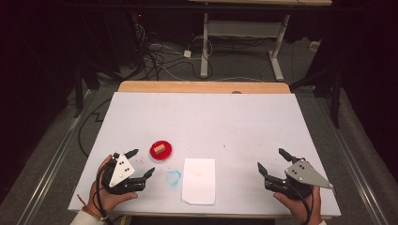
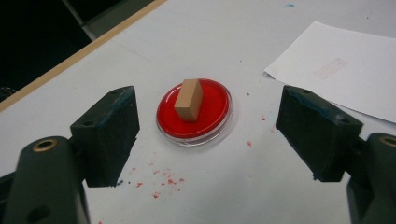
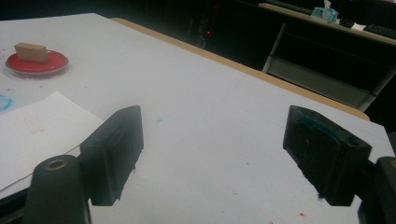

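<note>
The left gripper point(image 1: 141, 162) hovers at the near left of the white tabletop point(image 1: 225, 117), its black fingers point(image 2: 109, 133) spread wide and empty. Just beyond them, slightly right, sits the small tan wooden block point(image 2: 189, 99) in a shallow round red dish with a clear rim point(image 2: 212, 112) — the block's long axis runs away from the fingers, roughly along their line of sight. A white paper sheet point(image 1: 199, 180) lies near centre. The right gripper point(image 1: 271, 160), fingers also spread and empty, is well apart — the left is plainly nearer.
</note>
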{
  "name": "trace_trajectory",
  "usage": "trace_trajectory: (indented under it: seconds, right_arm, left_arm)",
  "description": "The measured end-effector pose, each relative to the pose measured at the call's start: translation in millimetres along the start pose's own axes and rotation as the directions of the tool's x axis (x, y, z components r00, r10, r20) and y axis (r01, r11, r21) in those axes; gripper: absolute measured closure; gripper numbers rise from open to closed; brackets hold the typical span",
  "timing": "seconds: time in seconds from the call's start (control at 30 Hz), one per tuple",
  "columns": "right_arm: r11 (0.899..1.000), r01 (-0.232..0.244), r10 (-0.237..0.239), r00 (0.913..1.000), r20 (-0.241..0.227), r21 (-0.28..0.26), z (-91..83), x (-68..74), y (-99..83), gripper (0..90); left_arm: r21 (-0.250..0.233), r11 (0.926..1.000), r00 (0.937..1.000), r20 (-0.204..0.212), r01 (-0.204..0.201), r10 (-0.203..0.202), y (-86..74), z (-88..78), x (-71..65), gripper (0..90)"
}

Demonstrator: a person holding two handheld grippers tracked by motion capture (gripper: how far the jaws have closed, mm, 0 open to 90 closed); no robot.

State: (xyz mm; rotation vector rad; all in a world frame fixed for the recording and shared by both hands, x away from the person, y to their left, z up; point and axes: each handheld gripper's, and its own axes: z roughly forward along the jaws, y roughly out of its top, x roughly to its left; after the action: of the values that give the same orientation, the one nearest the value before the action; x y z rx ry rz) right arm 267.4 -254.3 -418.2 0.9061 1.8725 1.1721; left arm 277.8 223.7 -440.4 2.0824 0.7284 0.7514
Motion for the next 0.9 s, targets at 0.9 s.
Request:
trace_trajectory:
  seconds: [0.9]
  right_arm:
    - [0.999,0.024,-0.023,0.9996,-0.012,0.040,10.2,3.8,-2.1,20.9]
  left_arm:
    - [0.191,0.9806,0.9954,0.074,0.045,-0.060,43.7,-16.0,44.5,23.3]
